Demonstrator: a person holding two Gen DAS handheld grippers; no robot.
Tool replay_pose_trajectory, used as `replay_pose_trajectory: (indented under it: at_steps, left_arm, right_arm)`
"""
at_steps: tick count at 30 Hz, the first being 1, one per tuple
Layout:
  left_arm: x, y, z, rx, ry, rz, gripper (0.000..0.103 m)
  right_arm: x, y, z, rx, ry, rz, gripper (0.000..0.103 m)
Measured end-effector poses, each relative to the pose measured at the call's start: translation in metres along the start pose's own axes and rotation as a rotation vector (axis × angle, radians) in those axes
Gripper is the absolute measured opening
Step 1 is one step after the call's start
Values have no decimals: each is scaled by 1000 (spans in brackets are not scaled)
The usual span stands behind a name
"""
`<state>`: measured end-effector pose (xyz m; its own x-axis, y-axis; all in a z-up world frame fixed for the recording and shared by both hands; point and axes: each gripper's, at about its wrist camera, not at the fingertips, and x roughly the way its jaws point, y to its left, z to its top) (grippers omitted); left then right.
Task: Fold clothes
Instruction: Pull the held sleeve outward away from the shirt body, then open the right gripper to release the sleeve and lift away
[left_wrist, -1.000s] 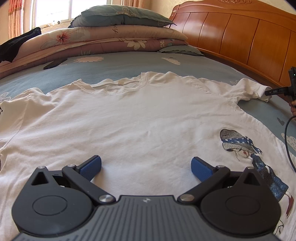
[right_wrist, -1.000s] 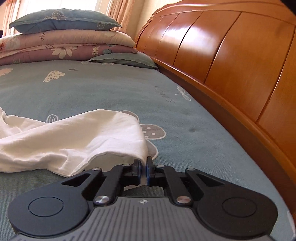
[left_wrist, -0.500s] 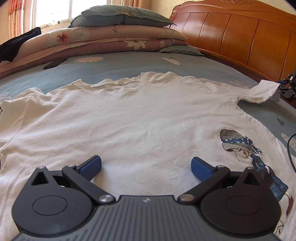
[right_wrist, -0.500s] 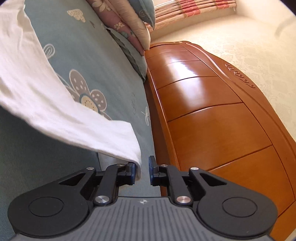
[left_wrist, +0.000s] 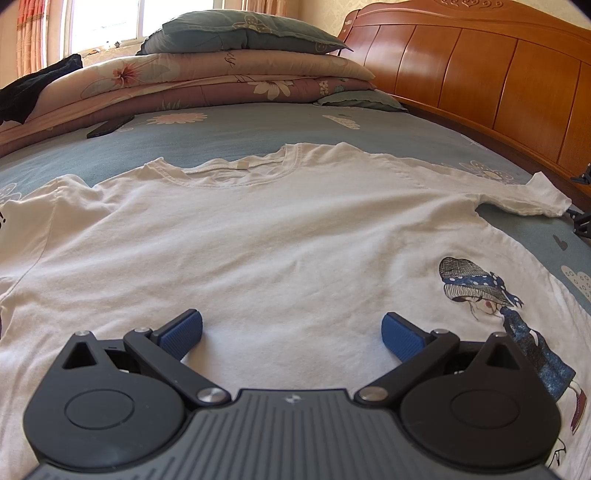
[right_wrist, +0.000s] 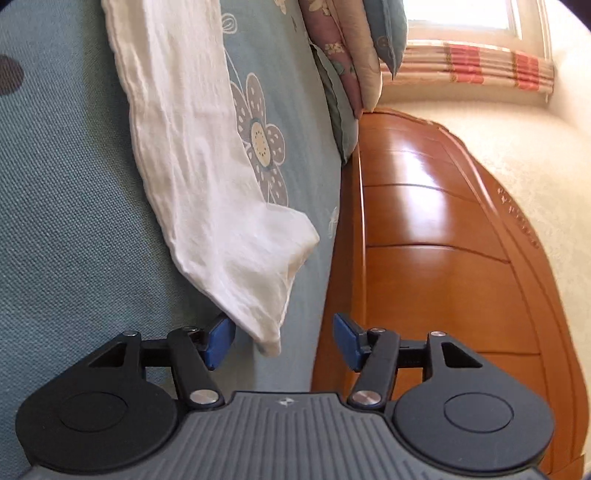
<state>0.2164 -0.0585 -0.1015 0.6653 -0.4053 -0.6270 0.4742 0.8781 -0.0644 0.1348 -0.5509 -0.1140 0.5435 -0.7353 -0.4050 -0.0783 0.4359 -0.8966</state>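
No readable writing. White cotton t-shirt w/ cartoon girl print (left_wrist: 280, 236) lies flat on blue-grey floral bedsheet (left_wrist: 229, 133). Left gripper (left_wrist: 291, 330) spread, empty. Right gripper (right_wrist: 284, 341) just opened, sleeve tip b/w pads, unpinched, near orange wooden headboard (right_wrist: 436, 236).

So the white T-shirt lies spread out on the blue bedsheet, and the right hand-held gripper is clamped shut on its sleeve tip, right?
Not quite. The white T-shirt does lie spread on the blue bedsheet, but the right hand-held gripper is not clamped: its jaws have just been opening and stand apart. In the right wrist view the sleeve tip hangs between the blue pads, and neither presses on it.
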Motion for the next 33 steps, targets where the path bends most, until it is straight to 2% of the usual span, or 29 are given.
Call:
replay_pose_trajectory:
  at_steps: [2,6,7,9,10,12,15,20,22,23,24,25,31,33]
  left_arm:
    - [0,0,0,1,0,1,102]
    - [0,0,0,2,0,1,102]
    - [0,0,0,2,0,1,102]
    - [0,0,0,2,0,1,102]
    - [0,0,0,3,1,2,102]
    - [0,0,0,4,1,2,102]
    - [1,-1,0,6,2,4,102]
    - [1,-1,0,10,4,7,102]
    - [1,-1,0,12,4,8,102]
    - [1,-1,-1,13,5,9,102]
    - [1,-1,-1,13,5,9,102]
    - [1,-1,-1,14,5,10,102]
    - [1,-1,0,15,5,10,102]
    - [1,-1,0,15,5,10,102]
  right_arm:
    - [-7,-26,-8,238,22,132,63]
    - [-2,-75,-54,872,18,459,70]
    - [5,-80,-69,1027,11,526,71]
    - [25,-84,-102,1353,-12,674,82]
    - [37,-84,-117,1503,-22,743,82]
    - [61,-73,-135,1742,-39,847,82]
    - [86,-66,-148,1950,-117,919,82]
    - [106,-66,-135,1988,-225,959,80]
    - [114,-63,-131,2005,-253,980,65]
    - [118,-63,-130,2008,-247,976,47]
    - [120,-62,-128,2004,-235,962,22]
    - [121,-63,-126,1990,-225,941,13]
    - [77,-91,-109,1726,-265,615,13]
    - [64,-99,-102,1631,-235,517,17]
